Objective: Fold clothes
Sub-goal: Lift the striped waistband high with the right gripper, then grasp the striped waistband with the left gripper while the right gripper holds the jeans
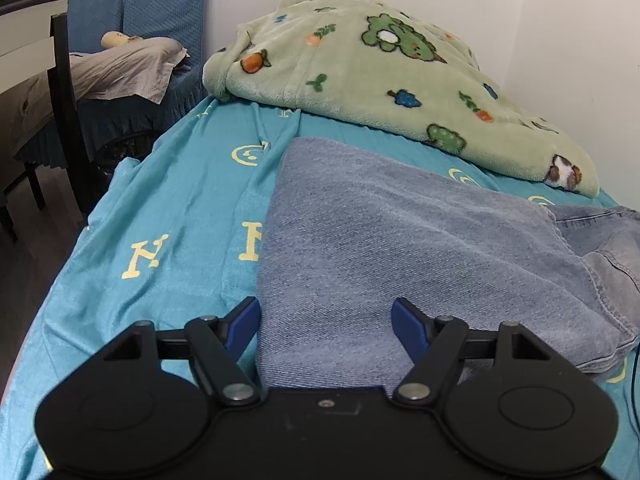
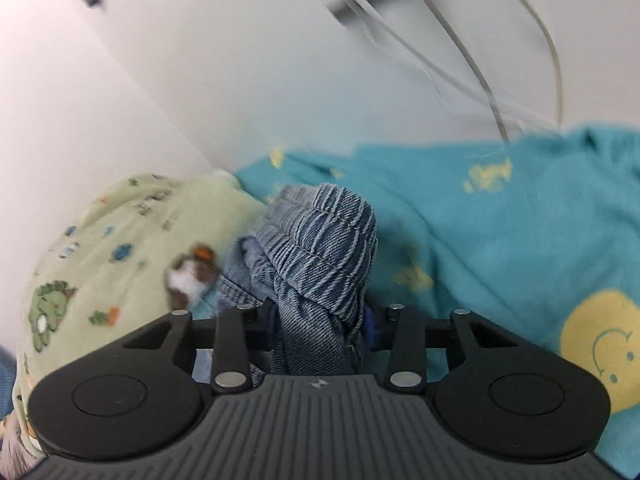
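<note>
Home bedroom, shown by a bed w/ teal smiley-print sheet [image 1: 168, 208], green cartoon fleece blanket [image 1: 384, 80] by white wall; chair w/ blue quilted cover [image 1: 160, 4] seen beyond.

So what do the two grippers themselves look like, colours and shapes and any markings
Both are matte black. The left gripper has a smooth body, two round discs, silver pivot pins and blue pads on its jaws. The right gripper has the same discs and linkage, but a grey ribbed top plate with a small logo; a bit of blue pad shows. No hands, sleeves or gripper cables are visible.
</note>
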